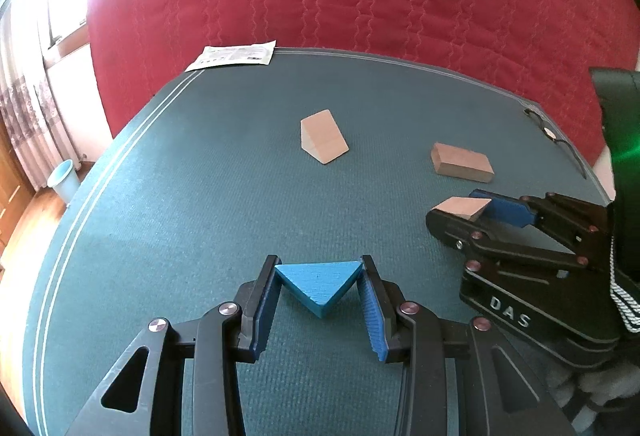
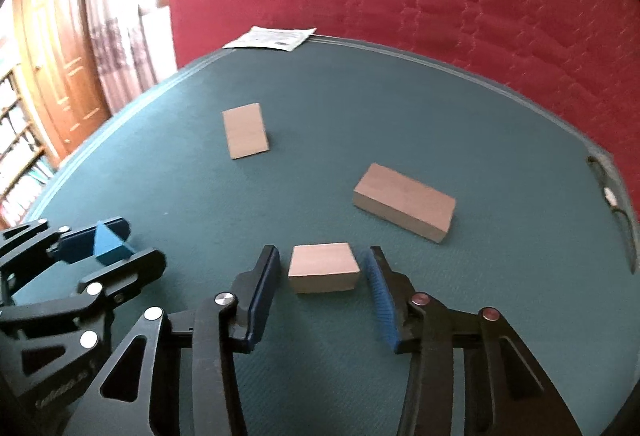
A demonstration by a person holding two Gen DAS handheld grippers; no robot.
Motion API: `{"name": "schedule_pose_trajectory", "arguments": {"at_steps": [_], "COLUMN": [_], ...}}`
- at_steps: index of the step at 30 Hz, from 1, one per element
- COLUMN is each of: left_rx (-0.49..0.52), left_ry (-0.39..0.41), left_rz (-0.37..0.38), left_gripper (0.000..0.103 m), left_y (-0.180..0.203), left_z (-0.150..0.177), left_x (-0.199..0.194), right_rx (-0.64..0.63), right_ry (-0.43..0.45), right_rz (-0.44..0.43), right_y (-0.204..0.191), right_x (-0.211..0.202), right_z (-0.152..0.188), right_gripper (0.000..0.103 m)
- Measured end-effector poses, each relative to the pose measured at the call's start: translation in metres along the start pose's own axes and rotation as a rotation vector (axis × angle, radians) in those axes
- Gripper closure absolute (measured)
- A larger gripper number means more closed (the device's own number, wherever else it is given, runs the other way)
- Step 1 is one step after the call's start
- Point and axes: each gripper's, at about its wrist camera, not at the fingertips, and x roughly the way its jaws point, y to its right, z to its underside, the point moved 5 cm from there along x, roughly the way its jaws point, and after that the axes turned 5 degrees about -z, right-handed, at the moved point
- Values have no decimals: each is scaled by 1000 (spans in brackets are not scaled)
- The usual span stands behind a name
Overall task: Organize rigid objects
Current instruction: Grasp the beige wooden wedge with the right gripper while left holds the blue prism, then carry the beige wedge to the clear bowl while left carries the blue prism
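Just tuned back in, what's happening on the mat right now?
Each hand-held gripper is at a block on the green mat. The left hand-held gripper is clamped on the blue wedge. The right hand-held gripper straddles a small wooden wedge, with gaps still visible beside both pads. A wooden wedge and a flat wooden block lie loose farther out.

Open ground: the left and far stretches of the green table mat [image 1: 168, 196] lie bare.
Mid-table obstacle: the wooden wedge [image 1: 323, 137] stands alone, clear on all sides.
Right-side obstacle: the flat wooden block [image 2: 404, 201] lies near the small wooden block [image 2: 323, 267], with a narrow lane between them.
Far corner: a paper leaflet [image 1: 234, 55] lies flat.
Right edge: a black cord [image 1: 560, 144].
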Motion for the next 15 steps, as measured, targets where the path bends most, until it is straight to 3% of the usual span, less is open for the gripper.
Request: {"name": "schedule_pose_trajectory", "arguments": {"at_steps": [3, 8, 15], "left_rx": [1, -2, 2], "left_ry": [1, 0, 1], "left_rz": [2, 4, 5], "left_gripper": [62, 62, 62], "left_y": [0, 0, 2], "left_z": [0, 0, 0], "left_x": [0, 0, 1], "right_rx": [19, 73, 126], "right_ry": [2, 10, 21], "right_rz": [39, 66, 68], "right_y": [4, 13, 18], "right_x": [0, -5, -18], "right_z": [-1, 2, 16], "right_gripper": [60, 72, 72]}}
